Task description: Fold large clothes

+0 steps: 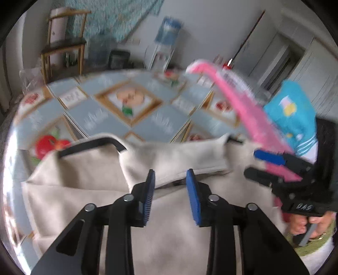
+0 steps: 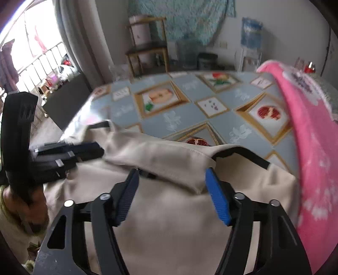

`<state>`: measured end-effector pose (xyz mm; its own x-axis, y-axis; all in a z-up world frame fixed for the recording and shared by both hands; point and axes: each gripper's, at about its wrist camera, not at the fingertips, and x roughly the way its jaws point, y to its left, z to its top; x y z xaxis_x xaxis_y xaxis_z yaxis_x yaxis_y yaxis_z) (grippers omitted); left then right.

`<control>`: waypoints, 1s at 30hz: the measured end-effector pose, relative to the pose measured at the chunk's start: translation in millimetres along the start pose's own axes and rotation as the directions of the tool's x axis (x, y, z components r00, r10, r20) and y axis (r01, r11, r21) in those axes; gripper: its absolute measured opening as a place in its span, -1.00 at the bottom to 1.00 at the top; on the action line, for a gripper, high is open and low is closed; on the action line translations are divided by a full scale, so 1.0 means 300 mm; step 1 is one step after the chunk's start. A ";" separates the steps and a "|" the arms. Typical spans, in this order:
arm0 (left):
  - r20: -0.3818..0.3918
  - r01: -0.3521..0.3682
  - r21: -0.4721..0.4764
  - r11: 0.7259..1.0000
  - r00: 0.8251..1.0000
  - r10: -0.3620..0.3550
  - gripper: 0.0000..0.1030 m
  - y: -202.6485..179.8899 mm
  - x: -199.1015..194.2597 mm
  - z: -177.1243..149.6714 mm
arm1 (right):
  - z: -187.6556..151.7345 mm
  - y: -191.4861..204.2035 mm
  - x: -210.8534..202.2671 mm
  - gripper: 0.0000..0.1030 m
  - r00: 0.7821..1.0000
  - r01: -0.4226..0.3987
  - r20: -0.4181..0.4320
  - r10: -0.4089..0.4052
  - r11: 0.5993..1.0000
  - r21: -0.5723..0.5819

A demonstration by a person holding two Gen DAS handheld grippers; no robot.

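Two claws, left (image 1: 170, 179) and right (image 2: 173, 179), hang open and hold nothing, just above the folded cloth (image 2: 169, 222) on the table (image 2: 190, 110), beside a pink basket (image 2: 312, 148).

A lived-in home, this one: the table (image 2: 190, 110) wears a glossy cloth printed with framed fruit pictures, and a wooden chair (image 1: 63, 48) stands by the wall. A water dispenser (image 1: 166, 40) sits further along, a patterned teal hanging (image 2: 181, 19) drapes the wall, and laundry shows beyond the balcony railing (image 2: 40, 59).
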<state>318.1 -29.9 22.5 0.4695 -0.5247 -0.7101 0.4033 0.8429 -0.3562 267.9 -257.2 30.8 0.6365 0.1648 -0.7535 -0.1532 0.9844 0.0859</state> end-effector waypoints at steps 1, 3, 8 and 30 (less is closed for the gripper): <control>0.028 -0.010 -0.001 1.000 1.000 0.010 -0.29 0.004 -0.073 -0.009 | -0.017 0.015 -0.048 0.37 1.000 -0.006 0.010 0.006 1.000 -0.008; 0.066 -0.057 -0.003 0.998 0.996 0.058 -0.27 0.023 -0.210 -0.050 | -0.059 0.043 -0.117 0.46 0.999 -0.021 0.026 0.022 0.999 -0.025; 0.095 -0.140 -0.064 0.988 0.985 0.146 -0.20 0.099 -0.435 -0.252 | -0.251 0.140 -0.201 0.54 0.993 -0.118 0.014 0.119 0.992 -0.033; 0.038 -0.120 -0.255 0.959 0.990 0.134 -0.20 0.295 -0.439 -0.689 | -0.550 0.268 -0.051 0.54 0.973 -0.159 -0.145 0.178 0.979 0.130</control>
<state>129.7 138.4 -41.2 0.5486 -0.4111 -0.7281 0.1298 0.9021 -0.4116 121.0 -190.6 -58.4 0.4825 0.3265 -0.8128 -0.1535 0.9451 0.2886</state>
